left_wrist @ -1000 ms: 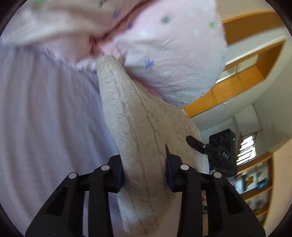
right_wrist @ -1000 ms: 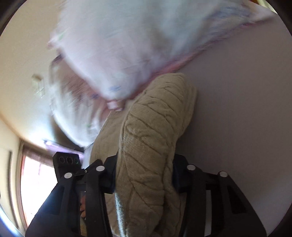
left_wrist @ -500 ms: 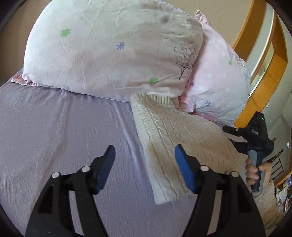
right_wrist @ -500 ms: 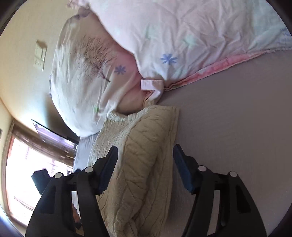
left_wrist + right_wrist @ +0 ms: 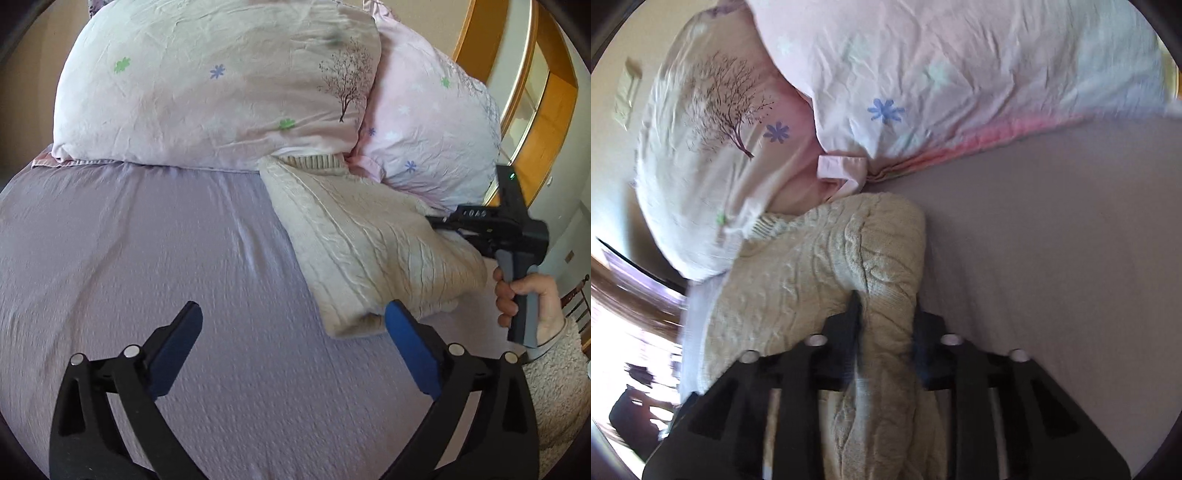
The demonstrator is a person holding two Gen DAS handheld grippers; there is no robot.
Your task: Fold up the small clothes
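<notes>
One side only is held: right hand-held gripper (image 5: 886,325) pinches the folded cream sweater (image 5: 369,240) on the bed (image 5: 147,240) by the pillows (image 5: 221,81), left hand-held gripper (image 5: 293,332) wide & empty, so pulling w/ one grip could undo the fold.

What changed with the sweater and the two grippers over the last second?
The left gripper let go of the cream sweater and backed off, open. The right gripper released, then closed on it again. The sweater now lies against the pillows; the pillows stayed put.
</notes>
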